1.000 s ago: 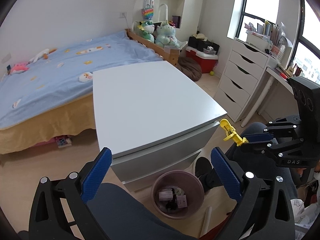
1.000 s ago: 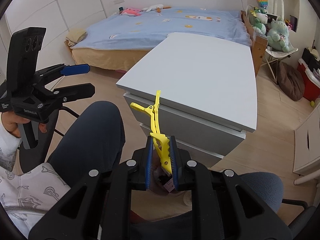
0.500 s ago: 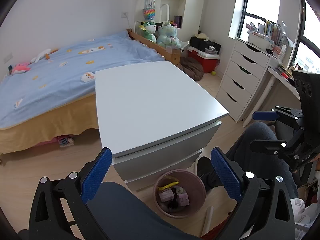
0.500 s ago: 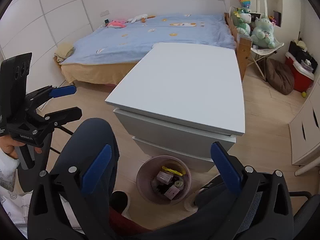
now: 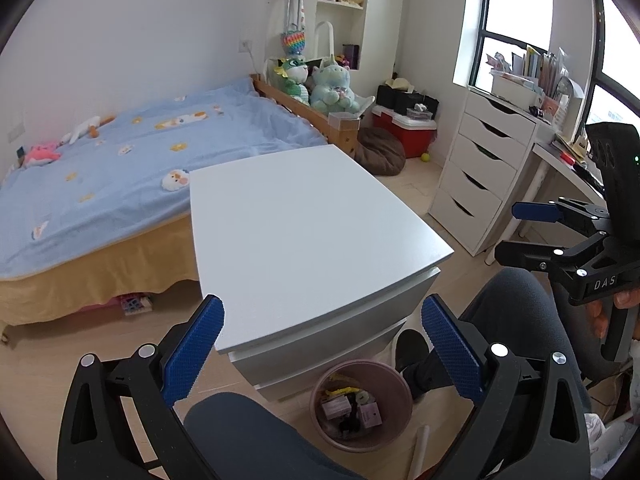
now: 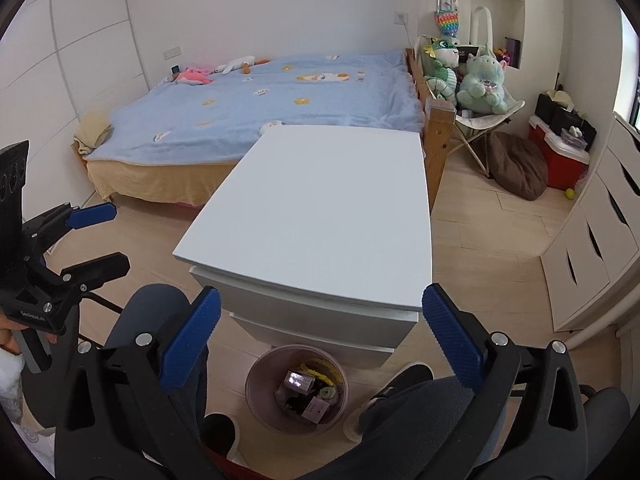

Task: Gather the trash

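Both my left fingers (image 5: 322, 354) and right fingers (image 6: 320, 342) are spread wide and hold nothing, hovering above my knees in a bedroom. The trash (image 6: 310, 390), small boxes and a yellow clip, lies in the pink bin (image 6: 256, 384) on the floor at six o'clock, just below the white surface (image 6: 320, 208). That surface shows nothing left on it, so I judge the collecting finished or nearly so.

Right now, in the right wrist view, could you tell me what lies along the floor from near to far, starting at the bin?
Pink trash bin → white drawer table → blue bed → stuffed toys by the pillow end.
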Demonstrator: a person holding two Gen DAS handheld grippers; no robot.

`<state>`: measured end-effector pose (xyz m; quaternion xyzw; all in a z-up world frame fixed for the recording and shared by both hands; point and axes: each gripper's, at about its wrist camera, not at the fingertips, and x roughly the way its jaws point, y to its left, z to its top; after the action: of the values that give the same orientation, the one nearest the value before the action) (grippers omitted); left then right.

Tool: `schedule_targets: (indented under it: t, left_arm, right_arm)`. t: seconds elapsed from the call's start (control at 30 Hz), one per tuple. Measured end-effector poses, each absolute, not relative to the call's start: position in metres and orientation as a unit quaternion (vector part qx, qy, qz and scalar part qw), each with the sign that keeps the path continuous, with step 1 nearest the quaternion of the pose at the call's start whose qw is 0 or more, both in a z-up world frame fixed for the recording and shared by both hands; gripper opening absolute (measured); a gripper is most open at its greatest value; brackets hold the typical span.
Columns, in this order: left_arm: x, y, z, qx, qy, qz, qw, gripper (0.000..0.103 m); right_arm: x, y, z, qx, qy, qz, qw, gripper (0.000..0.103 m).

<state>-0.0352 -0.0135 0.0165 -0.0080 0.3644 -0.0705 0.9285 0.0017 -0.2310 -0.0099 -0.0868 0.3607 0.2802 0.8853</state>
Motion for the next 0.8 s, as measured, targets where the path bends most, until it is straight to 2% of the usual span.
schedule_targets:
  t: [0.43, 0.8]
  left_arm:
    - [0.007, -0.007, 0.035, -0.022, 0.356, -0.076, 0.931, 0.097]
    - [0.011, -0.006, 0.04, -0.035, 0.35, -0.067, 0.934, 0.097]
  right_arm:
    - [0.037, -0.21, 0.03, -0.086, 0.327, 0.287, 0.896, 0.099]
    - [0.049, -0.204, 0.026, -0.104, 0.337, 0.286, 0.891, 0.099]
